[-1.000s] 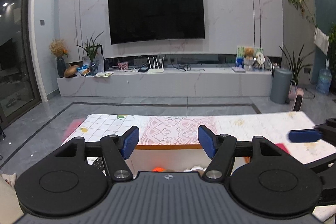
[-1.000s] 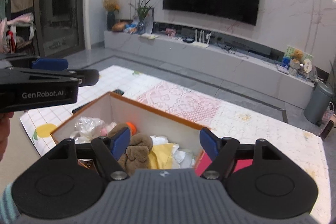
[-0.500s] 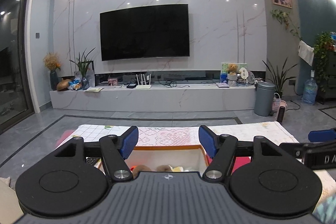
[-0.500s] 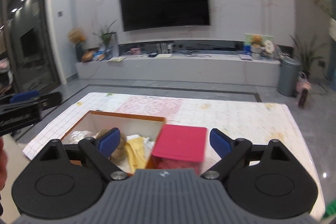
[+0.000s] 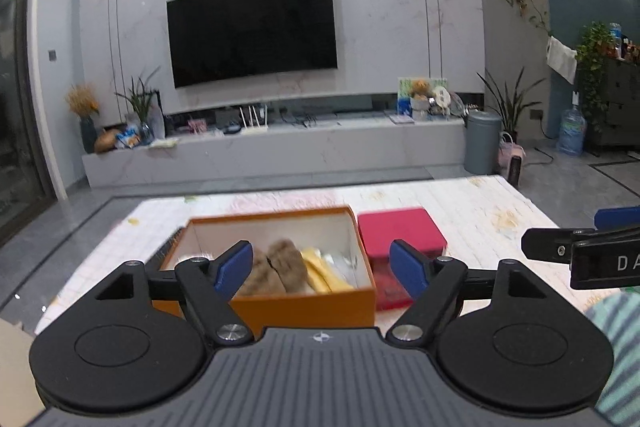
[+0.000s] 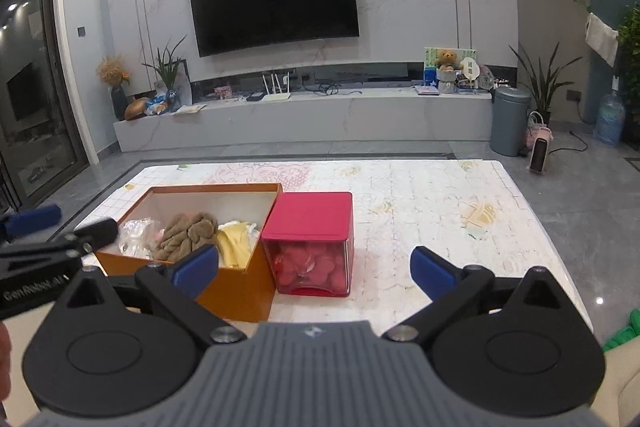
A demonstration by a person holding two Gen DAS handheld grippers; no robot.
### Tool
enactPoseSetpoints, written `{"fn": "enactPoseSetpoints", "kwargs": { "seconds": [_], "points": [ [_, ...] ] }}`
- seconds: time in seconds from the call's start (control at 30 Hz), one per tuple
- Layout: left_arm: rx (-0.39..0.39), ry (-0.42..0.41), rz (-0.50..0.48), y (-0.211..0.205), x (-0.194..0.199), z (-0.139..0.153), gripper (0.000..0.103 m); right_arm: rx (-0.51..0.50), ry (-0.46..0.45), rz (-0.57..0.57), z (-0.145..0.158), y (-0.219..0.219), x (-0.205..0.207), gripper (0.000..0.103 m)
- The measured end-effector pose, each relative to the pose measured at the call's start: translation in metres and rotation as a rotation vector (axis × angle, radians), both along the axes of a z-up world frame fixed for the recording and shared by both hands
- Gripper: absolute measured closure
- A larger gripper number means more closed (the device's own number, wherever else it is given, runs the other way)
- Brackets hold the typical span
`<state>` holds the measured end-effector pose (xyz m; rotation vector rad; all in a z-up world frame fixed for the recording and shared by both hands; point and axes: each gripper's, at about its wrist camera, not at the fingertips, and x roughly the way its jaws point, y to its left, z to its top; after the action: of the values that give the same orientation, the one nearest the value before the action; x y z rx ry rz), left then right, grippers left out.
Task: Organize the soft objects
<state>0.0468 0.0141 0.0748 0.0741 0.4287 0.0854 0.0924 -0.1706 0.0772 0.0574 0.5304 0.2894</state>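
Left gripper (image 5: 322, 269): I see my black jaws with blue pads opening, nothing between them; the open orange cardboard box (image 5: 304, 303) sits beyond them on the patterned tablecloth (image 5: 480, 211).
Right gripper (image 6: 314, 267): jaws opening wide, empty; below them the red-lidded clear plastic cube (image 6: 310, 251) touches the box's right side.
Soft objects: the fuzzy brown plush (image 6: 188, 235) and the folded yellow cloth (image 6: 236, 243) lie inside the box.
Only my right view: crinkled clear plastic wrap (image 6: 134, 237) at the box's left; rounded red pieces behind the cube's transparent wall.
Only my left view: a striped sleeve (image 5: 620, 339) at the right edge.
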Motion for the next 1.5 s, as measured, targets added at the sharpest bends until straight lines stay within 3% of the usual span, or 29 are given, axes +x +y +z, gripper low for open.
{"fn": "enactPoseSetpoints", "kwargs": {
  "seconds": [0.67, 1.5],
  "points": [
    [-0.027, 0.118, -0.007, -0.008, -0.008, -0.036, 0.011, -0.056, 0.084, -0.023, -0.029, 0.0, -0.003, 0.003],
    [-0.046, 0.141, 0.008, 0.0, -0.008, -0.034, 0.011, -0.074, 0.09, -0.031, -0.03, 0.005, -0.002, 0.003]
  ]
}}
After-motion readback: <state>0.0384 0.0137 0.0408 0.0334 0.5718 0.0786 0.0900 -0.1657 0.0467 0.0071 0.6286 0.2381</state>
